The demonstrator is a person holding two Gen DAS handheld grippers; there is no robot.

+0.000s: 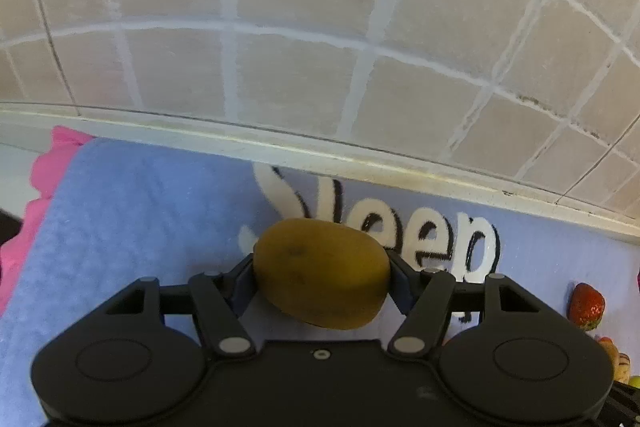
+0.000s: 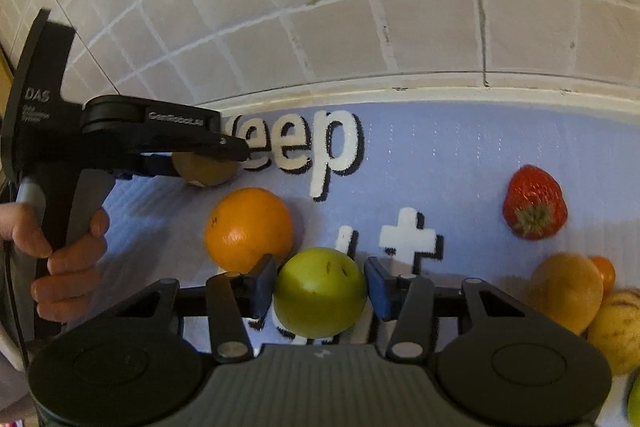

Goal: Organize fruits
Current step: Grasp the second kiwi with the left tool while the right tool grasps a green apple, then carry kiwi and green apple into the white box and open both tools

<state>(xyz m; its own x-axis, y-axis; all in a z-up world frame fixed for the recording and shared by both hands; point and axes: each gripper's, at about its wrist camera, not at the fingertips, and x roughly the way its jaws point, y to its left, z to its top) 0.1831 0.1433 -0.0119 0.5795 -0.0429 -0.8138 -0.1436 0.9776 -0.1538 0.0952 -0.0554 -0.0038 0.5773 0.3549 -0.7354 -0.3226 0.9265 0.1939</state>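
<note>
My left gripper (image 1: 322, 277) clamps its fingers on the kiwi (image 1: 322, 273) above the blue mat (image 1: 140, 211). My right gripper (image 2: 320, 291) squeezes the green apple (image 2: 320, 293), orange (image 2: 248, 229) at ten o'clock.

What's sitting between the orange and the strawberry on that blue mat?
Just bare blue mat with white lettering; no fruit lies between the orange and the strawberry, in the right wrist view.
</note>
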